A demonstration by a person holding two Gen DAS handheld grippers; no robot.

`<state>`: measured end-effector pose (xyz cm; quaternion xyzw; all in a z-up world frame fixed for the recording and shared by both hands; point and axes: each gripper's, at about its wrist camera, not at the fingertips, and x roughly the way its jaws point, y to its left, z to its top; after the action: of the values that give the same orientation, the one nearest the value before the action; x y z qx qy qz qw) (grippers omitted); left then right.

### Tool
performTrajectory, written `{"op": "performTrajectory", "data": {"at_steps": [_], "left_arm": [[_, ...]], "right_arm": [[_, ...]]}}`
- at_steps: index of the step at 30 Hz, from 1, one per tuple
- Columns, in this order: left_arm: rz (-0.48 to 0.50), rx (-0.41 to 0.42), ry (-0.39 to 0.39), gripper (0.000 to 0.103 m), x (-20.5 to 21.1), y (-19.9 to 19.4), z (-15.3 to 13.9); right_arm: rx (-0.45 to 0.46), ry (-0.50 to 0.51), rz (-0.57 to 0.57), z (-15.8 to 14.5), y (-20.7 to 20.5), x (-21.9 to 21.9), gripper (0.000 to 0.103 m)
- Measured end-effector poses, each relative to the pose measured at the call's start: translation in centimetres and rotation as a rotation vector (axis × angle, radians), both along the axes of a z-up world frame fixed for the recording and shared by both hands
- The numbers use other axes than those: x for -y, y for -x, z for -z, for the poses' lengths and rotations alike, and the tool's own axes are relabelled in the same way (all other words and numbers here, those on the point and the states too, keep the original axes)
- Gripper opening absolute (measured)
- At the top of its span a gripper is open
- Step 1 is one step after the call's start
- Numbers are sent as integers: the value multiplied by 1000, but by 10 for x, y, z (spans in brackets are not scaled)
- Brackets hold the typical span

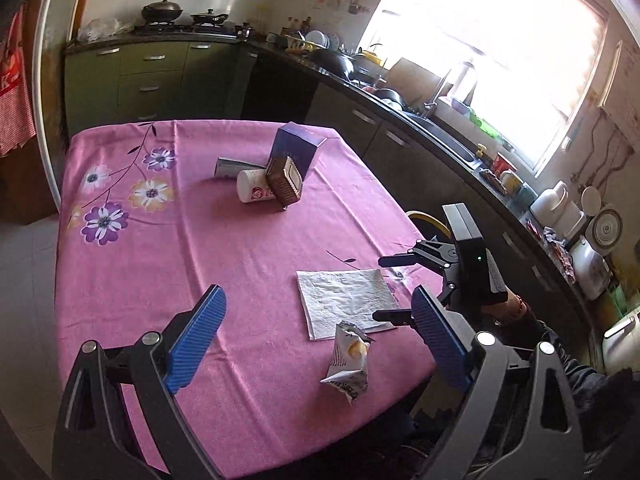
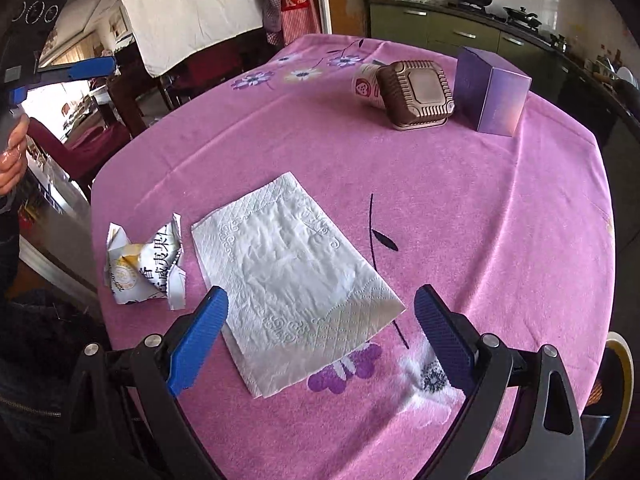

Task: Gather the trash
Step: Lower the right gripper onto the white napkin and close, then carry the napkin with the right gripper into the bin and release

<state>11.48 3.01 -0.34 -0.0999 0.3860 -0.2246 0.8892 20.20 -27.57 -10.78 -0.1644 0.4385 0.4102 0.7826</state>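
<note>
White napkin (image 2: 294, 276) lies flat, long axis diagonal; both grippers' jaws wide open, empty, right gripper (image 2: 320, 336) above it.

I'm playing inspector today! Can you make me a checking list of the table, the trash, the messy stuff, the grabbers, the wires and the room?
Surface: pink flowered tablecloth.
Job's things: white napkin lying flat; crumpled wrapper beside it; tipped paper cup, brown tray and purple box grouped at the far end.
Clutter: nothing seen.
Grippers: left gripper open, empty; right gripper open over the napkin, empty.
Cables: nothing seen.
Surroundings: kitchen counter, bright window.
</note>
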Motion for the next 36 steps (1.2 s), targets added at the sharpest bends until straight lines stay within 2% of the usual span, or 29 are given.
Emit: {"op": "performTrajectory", "data": {"at_steps": [6,9,11,16,18,20,21,25,31,36], "left_arm": [[-24,-12,28,89,-9,-2,6],[-20,-18,32,89,-8,-4,8],[-14,-24,33,89,-6,-5,10],[-4,-38,33,89,-2,-7,16],[-4,-41,36,89,-2,-8,17],[-6,-42,38,89,-3,-8,18],[-6,-42,38,89,-3,-8,18],[-4,-41,37,89,-3,-8,18],[2,-41,32,89,-3,-8,19],[9,-43,29,89,-1,-10,19]], "right_arm": [[13,44,-40,8,-3,-12,93],[46,62,-46,9,-1,-16,87],[48,54,-47,6,4,-15,76],[52,46,-58,1,7,-9,58],[52,39,-63,0,9,-9,48],[55,35,-60,-1,10,-10,33],[49,29,-57,-1,9,-9,31],[44,18,-31,-2,10,-7,11],[55,9,38,-5,12,1,7],[66,-41,145,-21,12,31,7]]}}
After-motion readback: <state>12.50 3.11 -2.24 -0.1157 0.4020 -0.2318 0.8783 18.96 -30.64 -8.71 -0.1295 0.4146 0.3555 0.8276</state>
